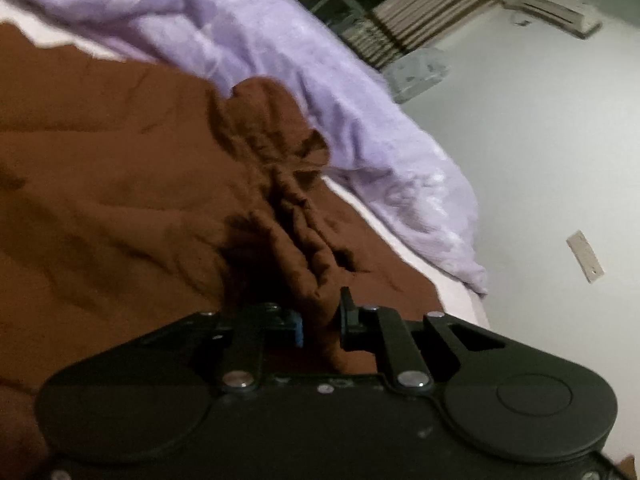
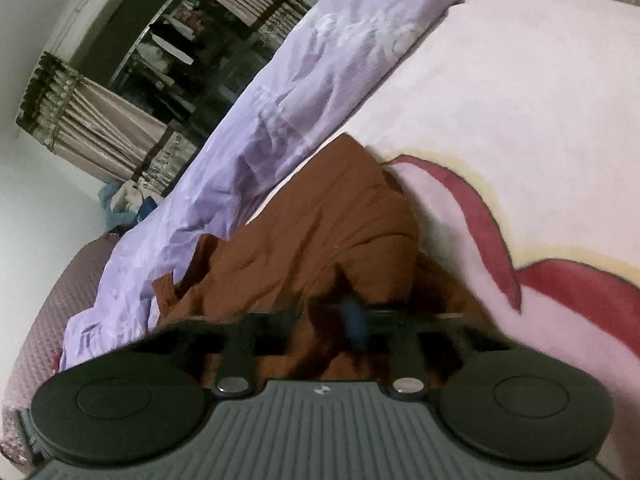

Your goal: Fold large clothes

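**Both grippers bunched into the brown garment on the bed**

The brown garment lies spread over a pink blanket on the bed, with a lilac quilt rumpled along its far side, toward 1 o'clock in the left wrist view and 11 o'clock in the right.

The left gripper has its two fingers partly closed with a thick gathered ridge of brown cloth pinched between them; the folds run away from it toward 12 o'clock. The right gripper is blurred by motion. Brown cloth fills the space at its fingers and it looks closed on a bunch of it, though the blur leaves the grip less certain.

To do this step well, I judge that both holds should be taken at a seam or corner, not at mid-panel wads. The two grippers should then draw apart until the cloth between them is flat, and travel together at equal height so the fold line falls straight. The lilac quilt lies just beside the garment's edge and could be dragged along, so the lift should clear it.

No brand, label or legible writing shows. The right gripper's ribbed grey body carries only a small round black-and-white mark, no letters.
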{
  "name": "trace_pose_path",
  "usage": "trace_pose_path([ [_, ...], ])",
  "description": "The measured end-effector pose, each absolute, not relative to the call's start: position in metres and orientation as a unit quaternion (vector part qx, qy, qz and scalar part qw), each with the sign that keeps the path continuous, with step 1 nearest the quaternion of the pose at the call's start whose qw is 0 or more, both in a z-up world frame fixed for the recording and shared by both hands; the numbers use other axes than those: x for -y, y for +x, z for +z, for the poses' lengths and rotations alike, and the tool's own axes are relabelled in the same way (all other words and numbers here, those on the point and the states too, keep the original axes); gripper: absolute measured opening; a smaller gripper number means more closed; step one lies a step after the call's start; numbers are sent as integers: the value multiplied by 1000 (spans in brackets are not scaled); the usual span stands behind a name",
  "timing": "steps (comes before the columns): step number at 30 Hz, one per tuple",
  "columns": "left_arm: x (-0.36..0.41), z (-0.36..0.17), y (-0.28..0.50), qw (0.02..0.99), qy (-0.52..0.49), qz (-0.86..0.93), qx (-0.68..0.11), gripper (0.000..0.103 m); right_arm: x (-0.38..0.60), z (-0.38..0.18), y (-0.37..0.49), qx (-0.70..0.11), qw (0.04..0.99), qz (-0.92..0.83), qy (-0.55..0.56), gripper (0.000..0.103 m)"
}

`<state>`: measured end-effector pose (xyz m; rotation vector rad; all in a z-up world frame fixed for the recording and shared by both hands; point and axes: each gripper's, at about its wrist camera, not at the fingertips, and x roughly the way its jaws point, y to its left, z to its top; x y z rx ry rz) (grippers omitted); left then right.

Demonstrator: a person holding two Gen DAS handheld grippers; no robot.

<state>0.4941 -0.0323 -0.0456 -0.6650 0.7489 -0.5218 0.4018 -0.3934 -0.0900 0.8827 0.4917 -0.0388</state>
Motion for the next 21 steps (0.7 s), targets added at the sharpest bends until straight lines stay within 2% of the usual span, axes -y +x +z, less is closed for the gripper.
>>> trace_pose_path([
  [5, 24, -37, 459, 862, -284, -256, -332, 12, 394, -79, 390, -228, 893, -26, 386, 5],
  [10, 30, -88, 475, 859, -256, -209, -390, 15, 395, -88, 380, -258, 890, -41, 373, 7],
  [14, 29, -87, 475, 866, -242, -216, -382, 28, 389, -75, 374, -253, 904, -50, 341, 13],
  [16, 24, -69, 465, 881, -214, -205, -370, 50, 384, -62, 369, -242, 916, -53, 317, 14],
  [17, 22, -61, 459, 892, -197, -192, -359, 53, 382, -54, 366, -231, 922, -49, 306, 16],
  [21, 15, -22, 442, 925, -159, -179, -295, 53, 370, -31, 370, -191, 948, -46, 250, 21],
])
